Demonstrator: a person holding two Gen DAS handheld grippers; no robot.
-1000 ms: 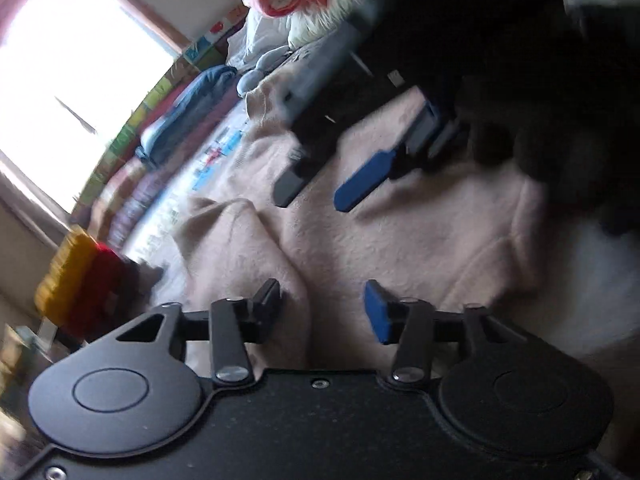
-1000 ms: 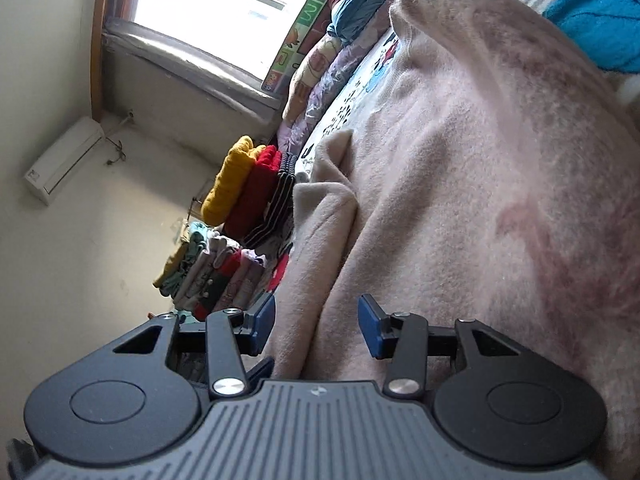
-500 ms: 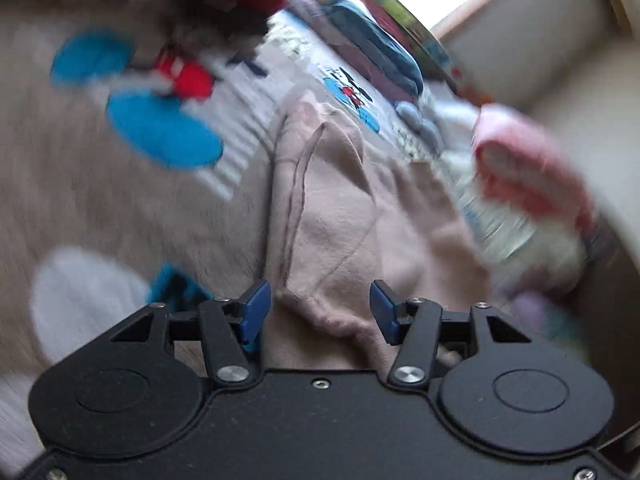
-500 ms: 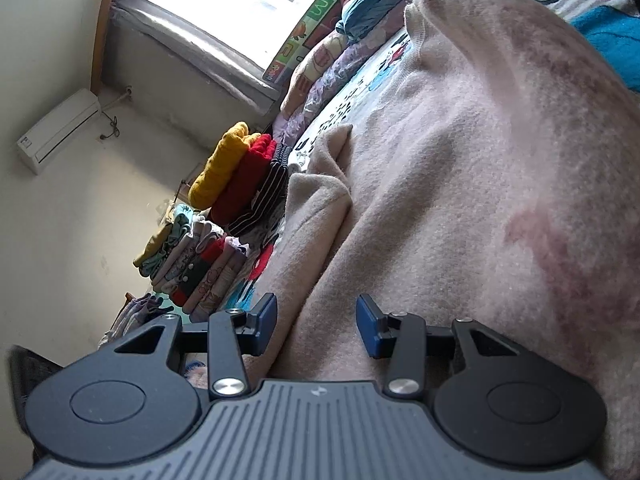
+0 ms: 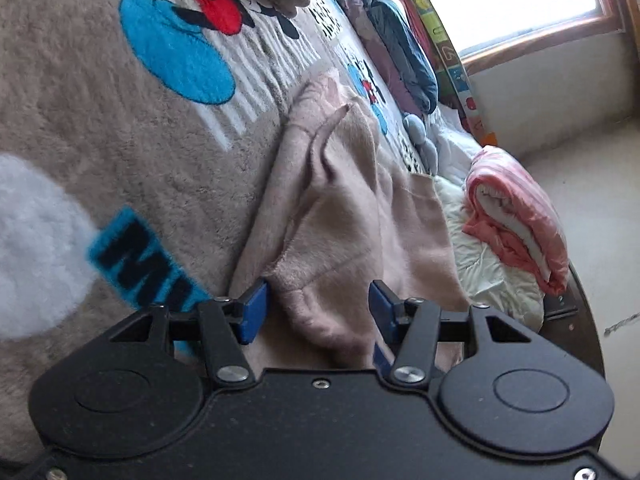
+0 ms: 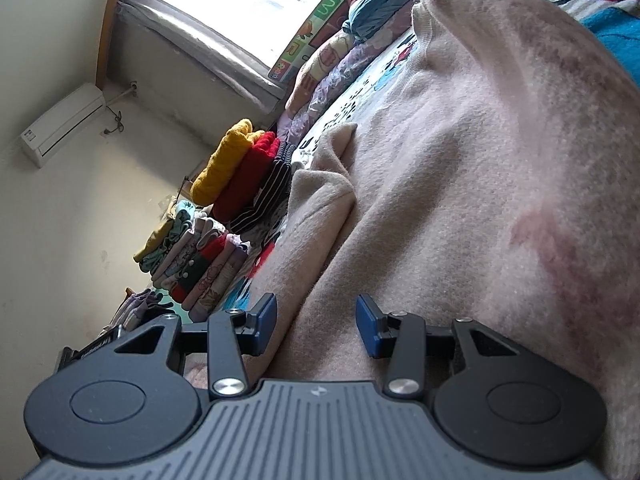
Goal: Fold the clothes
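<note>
Spread across a fuzzy beige cartoon-print blanket point(image 5: 100, 128) lies a pale pink fleece garment point(image 5: 344, 220), rumpled into long ridges, one narrow end reaching away toward the window. Low over its near hem hangs the left gripper point(image 5: 318, 312), blue pads point(image 5: 253, 312) set wide apart with a bulge of pink fleece rising between them; neither pad pressing the cloth, as far as the view lets on. Beyond the garment, at the bed's far edge, sits a folded coral-and-white quilted bundle point(image 5: 520, 224) on crumpled cream sheeting point(image 5: 492, 276). Along the wall by the window runs a rolled dark blue garment point(image 5: 404, 52). From the right wrist view, the same pale pink fleece garment point(image 6: 480, 168) fills most of the picture, a faint reddish mark on its nap and a folded sleeve-like flap lying toward the left. Close above it, the right gripper point(image 6: 316, 320), also spread wide and empty, straddling a fold in the fabric. Farther off, a stack of folded yellow, red and striped clothes point(image 6: 248, 172), and beside it a second pile of small folded patterned clothes point(image 6: 192, 260). High on the cream wall, a white air-conditioning unit point(image 6: 60, 124).
</note>
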